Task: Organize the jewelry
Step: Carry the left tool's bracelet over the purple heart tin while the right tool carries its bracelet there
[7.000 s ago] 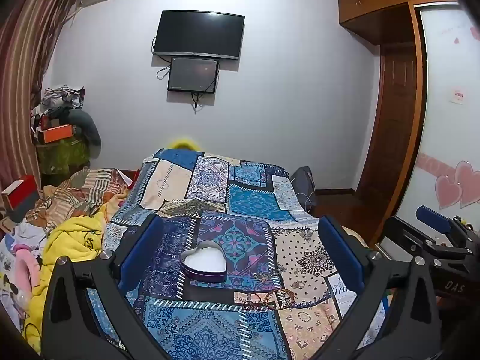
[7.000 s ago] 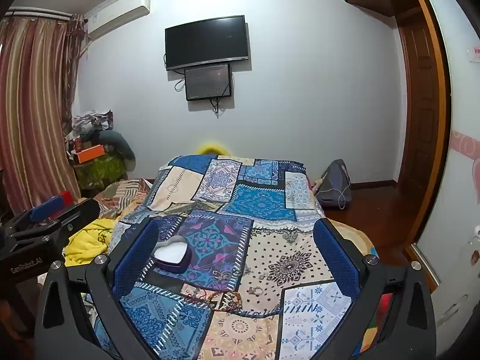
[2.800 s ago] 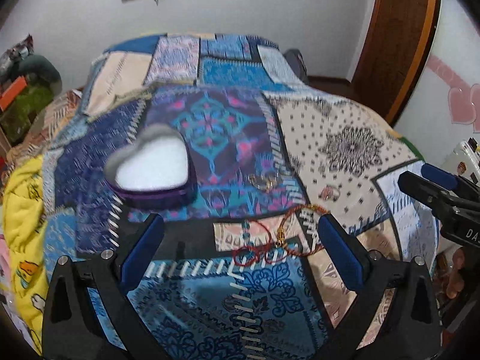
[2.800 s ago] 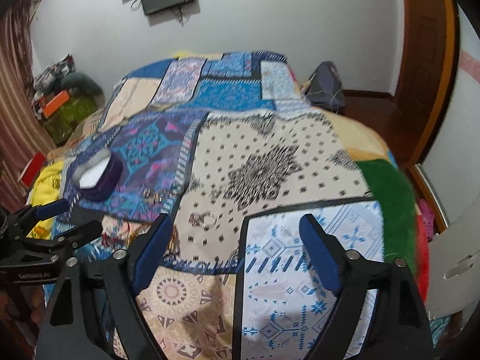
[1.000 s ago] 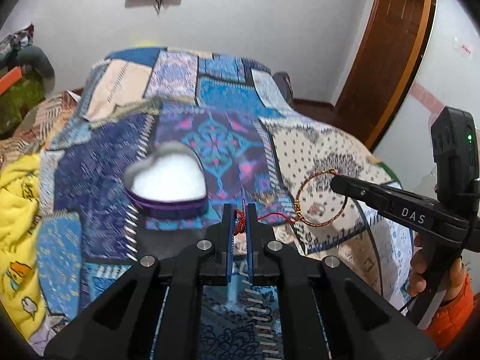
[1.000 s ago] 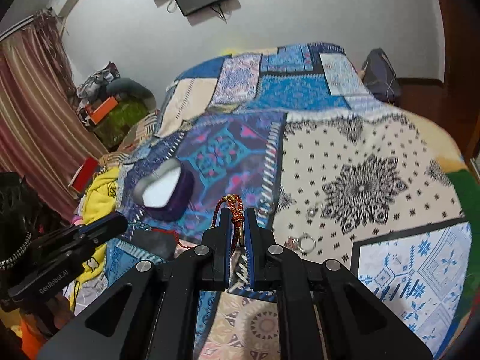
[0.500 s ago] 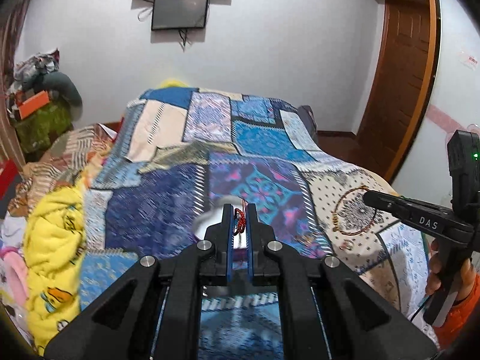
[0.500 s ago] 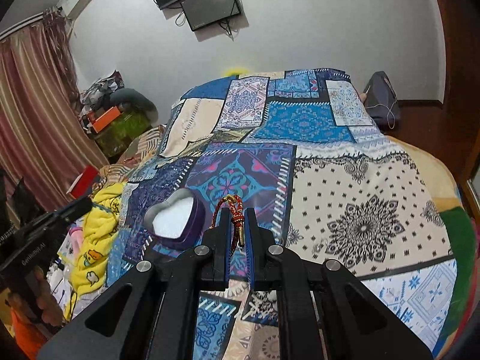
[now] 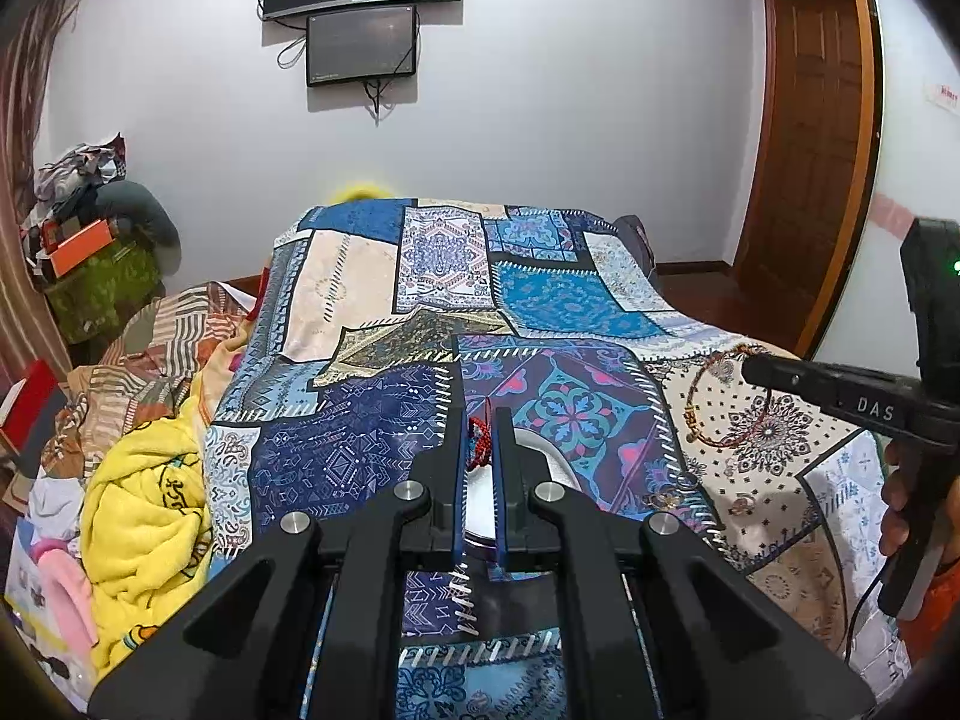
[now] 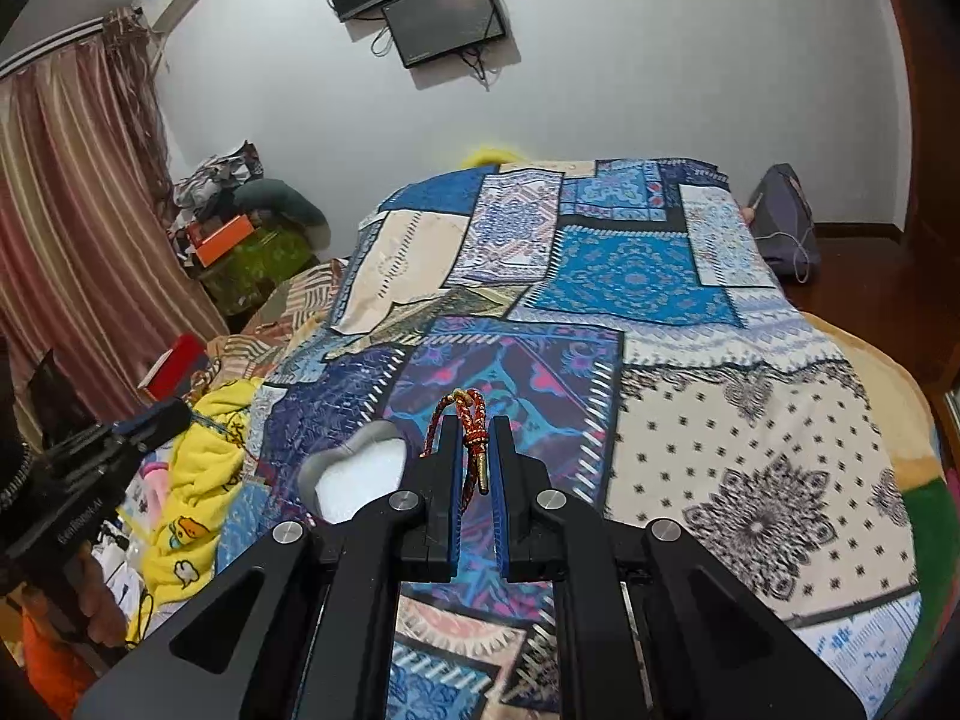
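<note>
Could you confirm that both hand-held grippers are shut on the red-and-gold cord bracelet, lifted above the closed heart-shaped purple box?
Not quite: the heart-shaped purple box is open, its white lining showing in the right wrist view. Both the left hand-held gripper and the right hand-held gripper are indeed shut on the red-and-gold cord bracelet.

Left gripper (image 9: 479,429) and right gripper (image 10: 474,438) both raised, jaws pinched nearly together.

A bedroom with pale walls: a patchwork bedspread (image 9: 540,312) covers the bed, two dark screens (image 9: 363,6) hang on the far wall, a wooden door (image 9: 804,138) stands right, striped curtains (image 10: 66,228) and piled clutter left.
</note>
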Tool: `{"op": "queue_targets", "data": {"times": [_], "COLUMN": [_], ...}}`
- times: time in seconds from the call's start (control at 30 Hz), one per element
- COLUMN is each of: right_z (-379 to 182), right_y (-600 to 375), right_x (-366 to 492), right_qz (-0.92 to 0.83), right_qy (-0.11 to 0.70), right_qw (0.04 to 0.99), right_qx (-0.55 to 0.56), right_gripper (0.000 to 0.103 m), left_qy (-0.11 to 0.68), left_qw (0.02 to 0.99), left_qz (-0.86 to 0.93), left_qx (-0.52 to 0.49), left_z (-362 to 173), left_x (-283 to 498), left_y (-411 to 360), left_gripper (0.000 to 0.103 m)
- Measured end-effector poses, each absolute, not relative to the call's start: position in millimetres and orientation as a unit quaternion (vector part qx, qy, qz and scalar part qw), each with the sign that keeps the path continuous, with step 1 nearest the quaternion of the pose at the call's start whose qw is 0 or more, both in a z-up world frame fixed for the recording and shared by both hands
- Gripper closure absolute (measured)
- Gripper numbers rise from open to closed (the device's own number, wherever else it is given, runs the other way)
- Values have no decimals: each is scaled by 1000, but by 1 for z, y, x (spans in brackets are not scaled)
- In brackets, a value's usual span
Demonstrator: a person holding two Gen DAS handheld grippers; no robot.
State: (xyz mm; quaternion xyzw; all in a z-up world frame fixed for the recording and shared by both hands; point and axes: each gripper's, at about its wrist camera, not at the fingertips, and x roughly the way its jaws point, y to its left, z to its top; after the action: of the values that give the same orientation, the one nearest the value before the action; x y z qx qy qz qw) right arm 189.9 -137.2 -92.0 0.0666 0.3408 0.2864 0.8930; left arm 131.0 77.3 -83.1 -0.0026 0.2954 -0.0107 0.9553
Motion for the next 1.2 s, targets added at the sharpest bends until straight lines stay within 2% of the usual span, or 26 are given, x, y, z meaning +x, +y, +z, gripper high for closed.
{"op": "queue_targets", "data": {"times": [0.9, 1.2], "right_z": [-135, -151], "right_y": [-52, -39], "right_x": [217, 221], "right_qz": [374, 368], "right_qy": [402, 418], "right_qw": [835, 830], "right_qx": [30, 5], "right_gripper": [95, 95], "left_qy": [318, 366], "left_qw": [945, 928], "left_qz": [-62, -49], "left_qx": [-49, -47], "left_z": [-102, -138], "left_x": [178, 187], "left_y": [85, 88], "left_gripper": [97, 97]}}
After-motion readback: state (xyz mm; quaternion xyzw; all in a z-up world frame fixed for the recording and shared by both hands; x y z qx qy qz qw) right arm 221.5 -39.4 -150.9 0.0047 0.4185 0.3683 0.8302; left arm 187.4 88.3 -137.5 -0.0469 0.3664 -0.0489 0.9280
